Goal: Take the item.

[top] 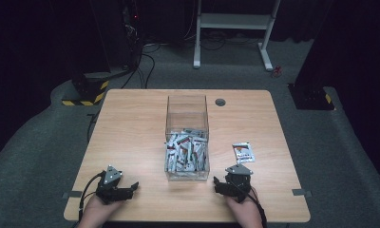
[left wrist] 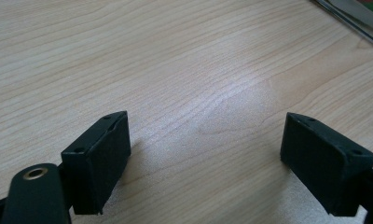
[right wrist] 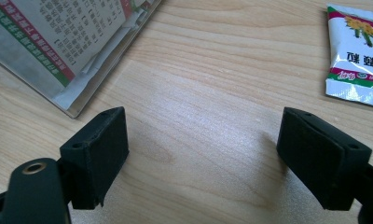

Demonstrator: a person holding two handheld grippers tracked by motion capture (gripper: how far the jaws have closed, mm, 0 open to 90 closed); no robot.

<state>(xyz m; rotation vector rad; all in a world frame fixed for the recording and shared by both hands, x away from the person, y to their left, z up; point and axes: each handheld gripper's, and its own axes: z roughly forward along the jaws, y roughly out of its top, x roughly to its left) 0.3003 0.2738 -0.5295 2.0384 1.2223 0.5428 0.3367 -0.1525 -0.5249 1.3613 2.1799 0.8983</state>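
While both tools (top: 131,189) (top: 218,183) rest wide apart on the bench (top: 131,133), the loose sachet (right wrist: 357,53) shows Chinese characters, too small to read.

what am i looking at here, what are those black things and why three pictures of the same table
No robot here: a person sits at a wooden table holding a hand-held two-jaw tool in each hand, the left gripper and the right gripper. The high view comes from a fixed camera above the table. The other two come from cameras riding on each gripper, looking along its black jaws. On the table stands a clear box partly filled with small sachets, and one loose sachet lies to its right, just ahead of the right gripper. Both grippers are open and hold nothing.
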